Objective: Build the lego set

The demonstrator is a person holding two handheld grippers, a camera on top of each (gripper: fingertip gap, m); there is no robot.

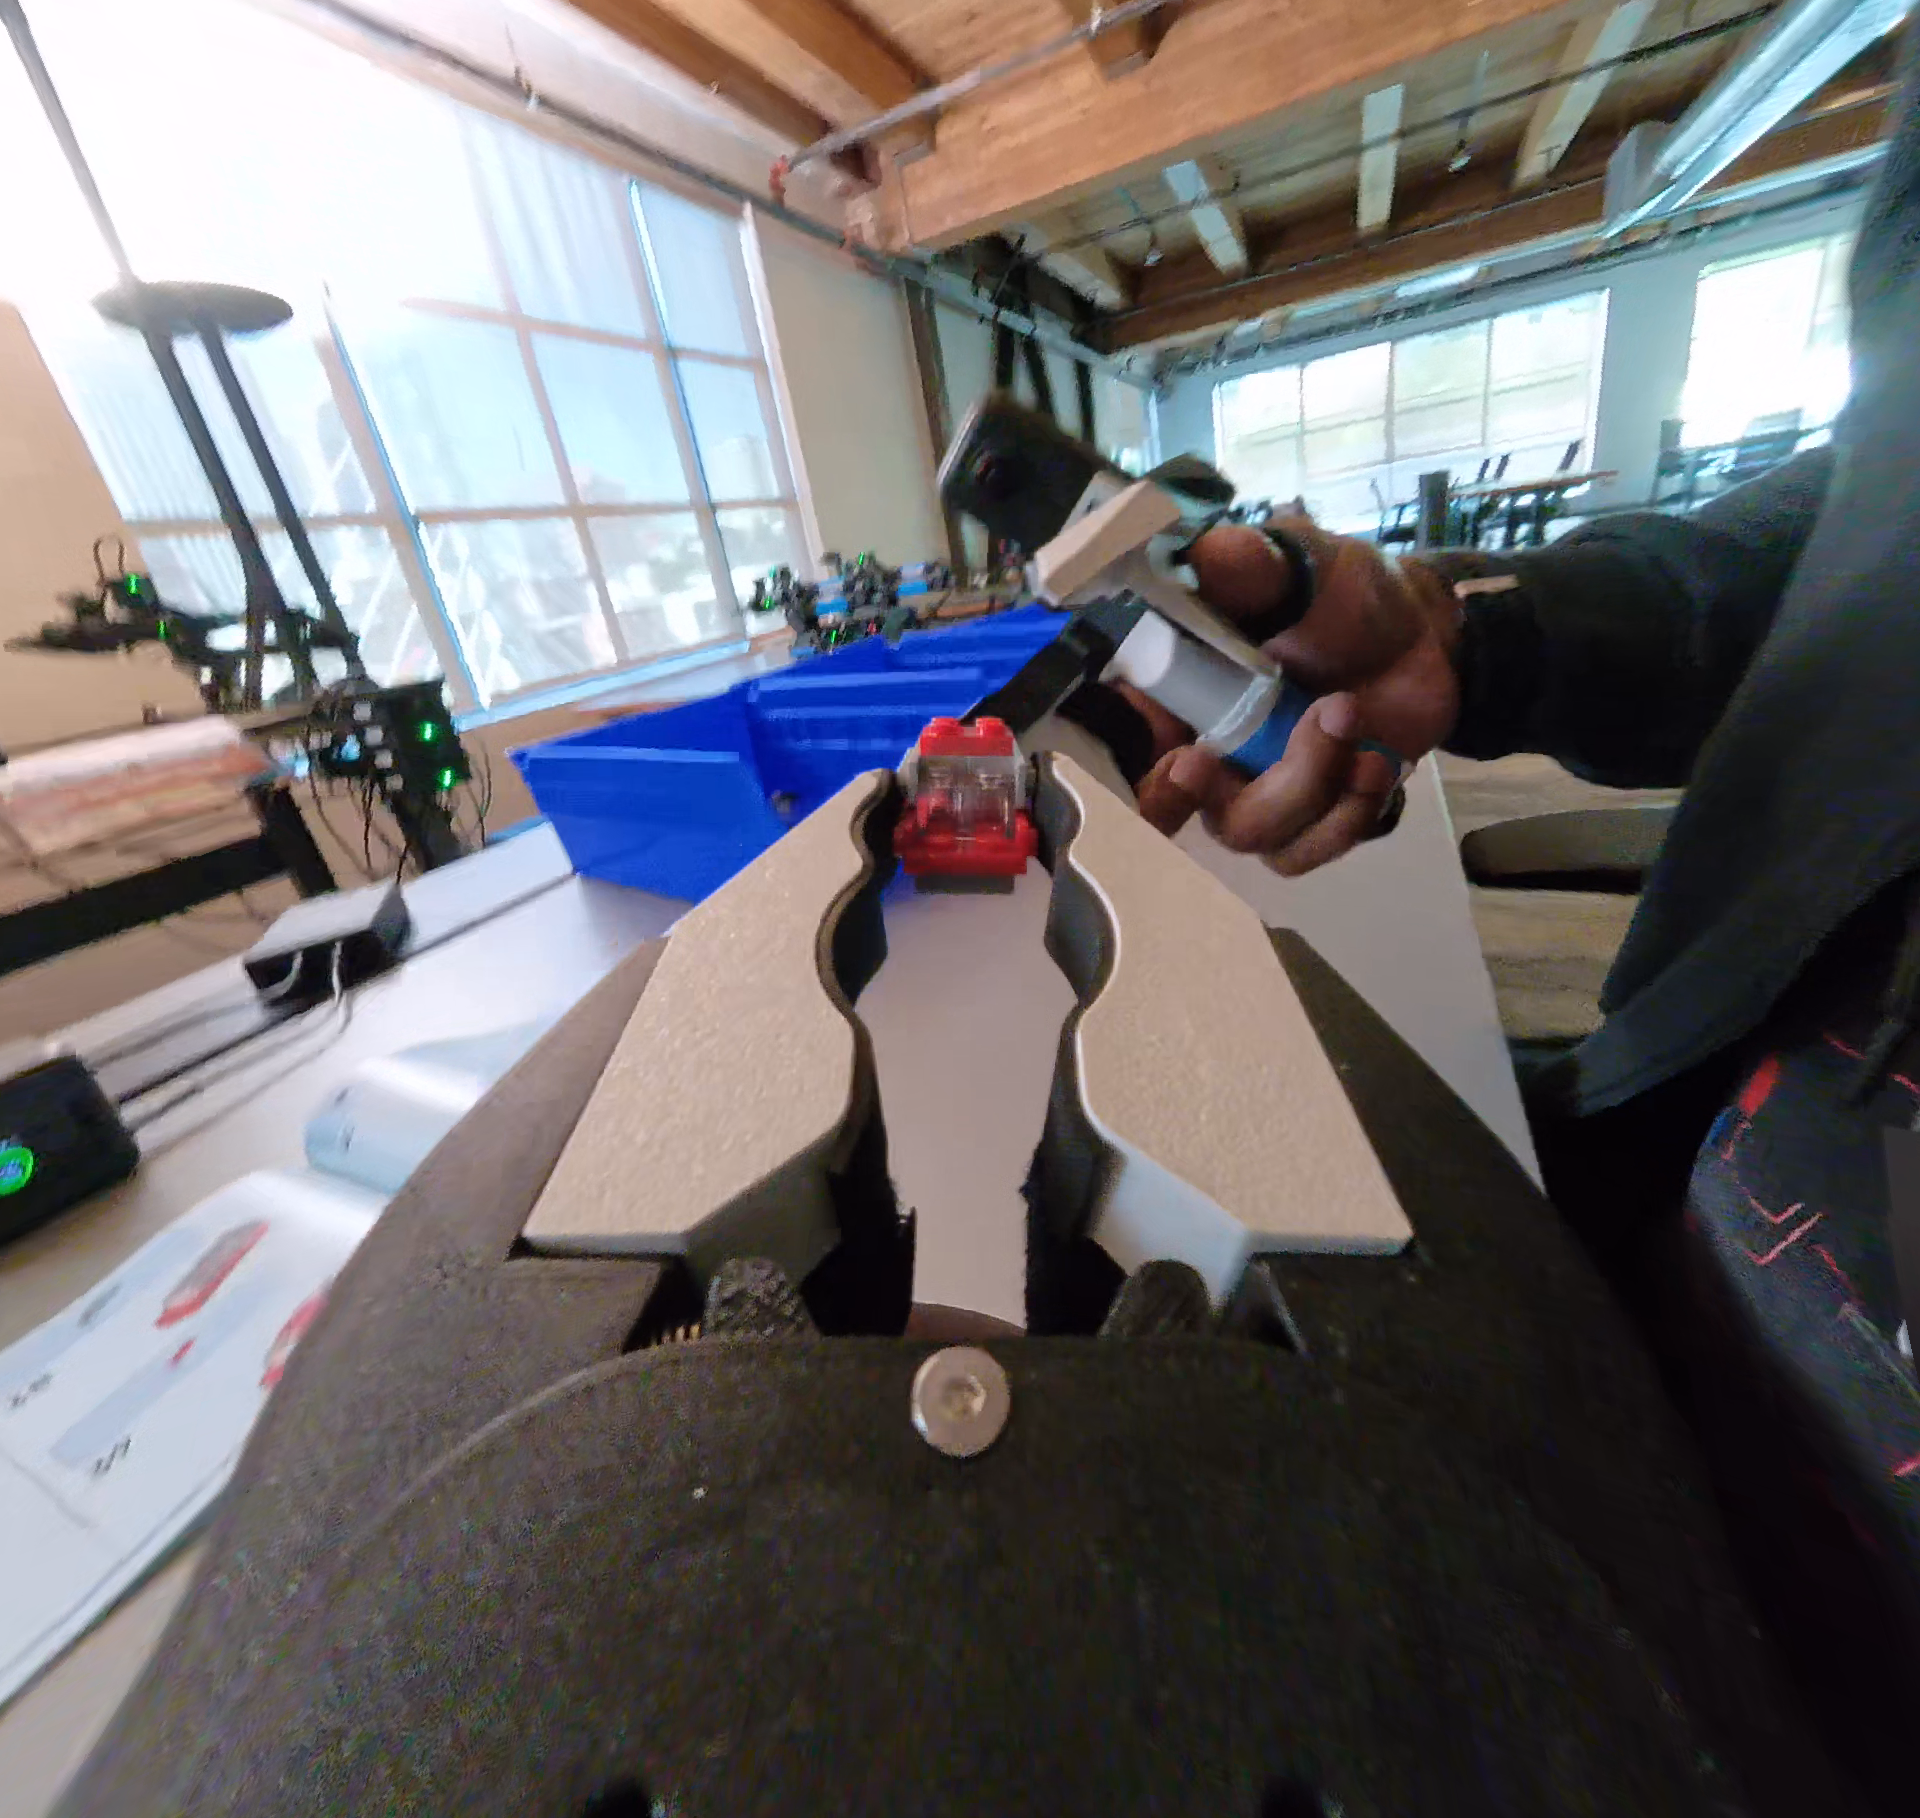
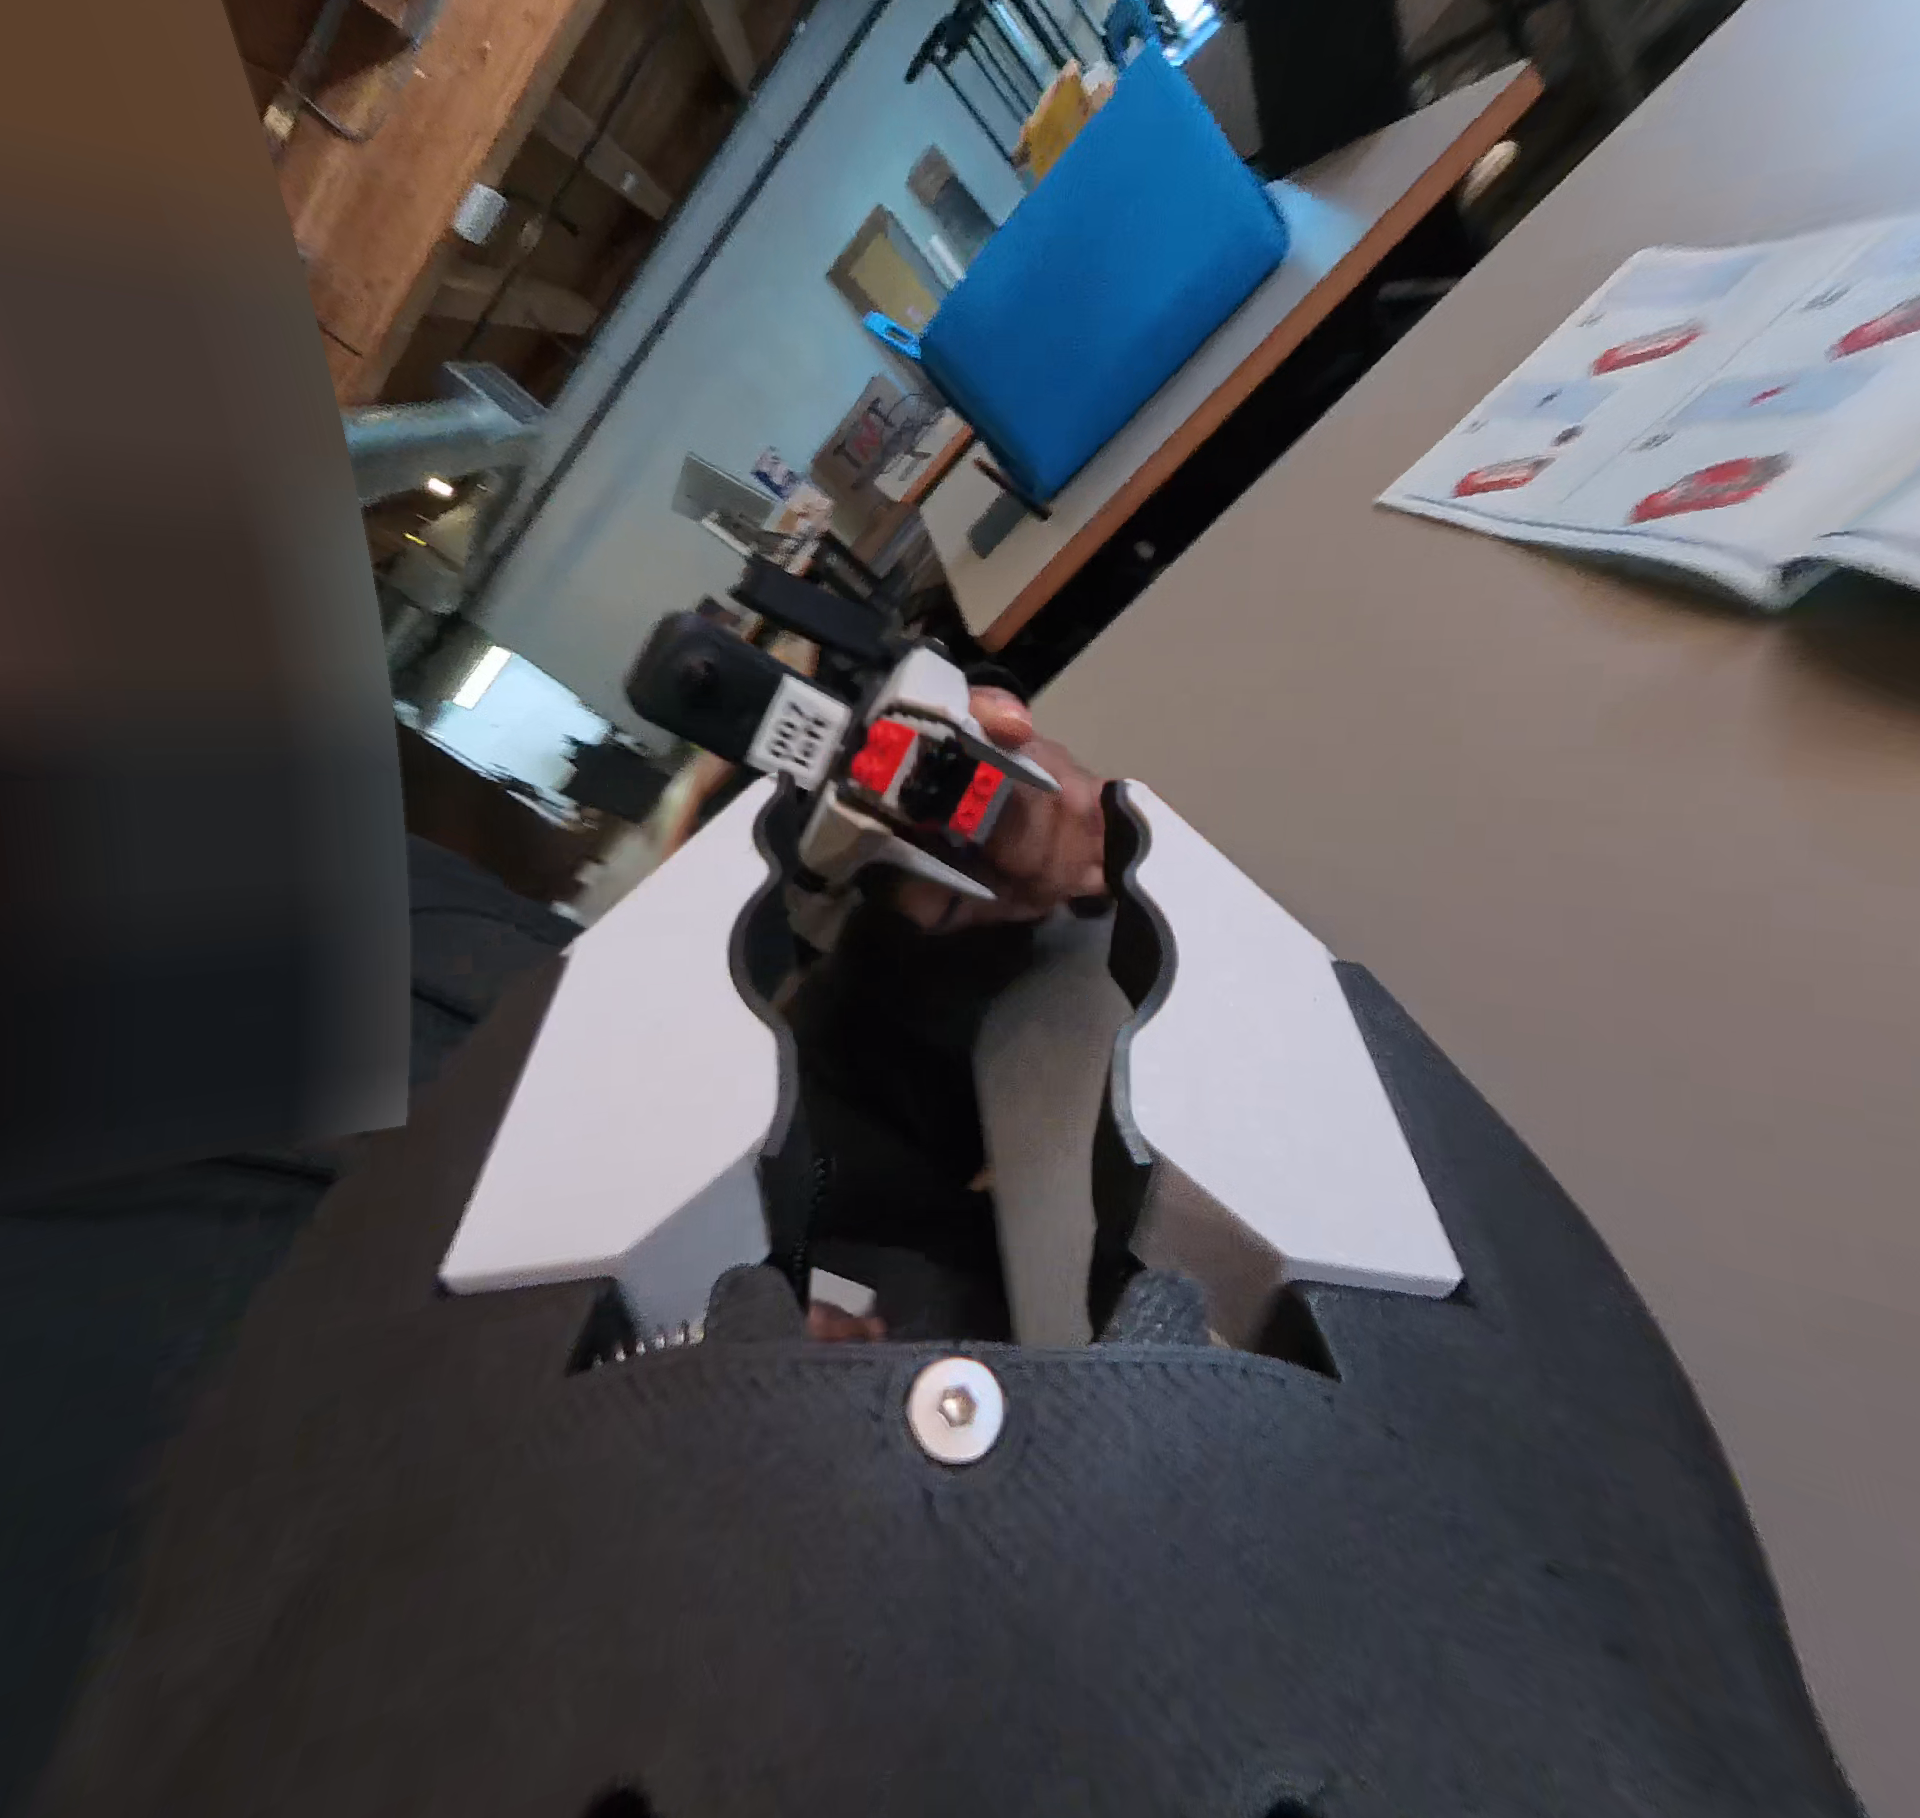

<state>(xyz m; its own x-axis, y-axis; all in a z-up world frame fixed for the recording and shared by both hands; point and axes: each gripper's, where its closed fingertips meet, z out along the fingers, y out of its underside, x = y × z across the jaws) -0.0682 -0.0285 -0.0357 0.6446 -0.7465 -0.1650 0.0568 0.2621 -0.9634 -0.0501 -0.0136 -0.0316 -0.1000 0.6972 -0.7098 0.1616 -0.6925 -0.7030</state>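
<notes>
You are clamping the left gripper [image 1: 966, 802] on a small lego assembly [image 1: 966, 812], red with a clear piece in the middle, pinched between the two grey fingertips and lifted clear of the worktop [image 1: 488, 927]. In the right wrist view the same lego assembly [image 2: 925, 781] is showing its red and black underside between the left gripper [image 2: 920, 792] fingers.

You are holding the right gripper [image 2: 940, 812] with its fingers apart and nothing between them, pointing toward the left one. From the left wrist view, the right gripper [image 1: 1023, 698] is hovering just behind the assembly, its dark tip near the red top studs; whether it is touching them is unclear.

A blue bin [image 1: 665, 792] is sitting on the worktop beyond the assembly. An instruction booklet [image 2: 1704, 407] is lying open near the worktop's edge.
</notes>
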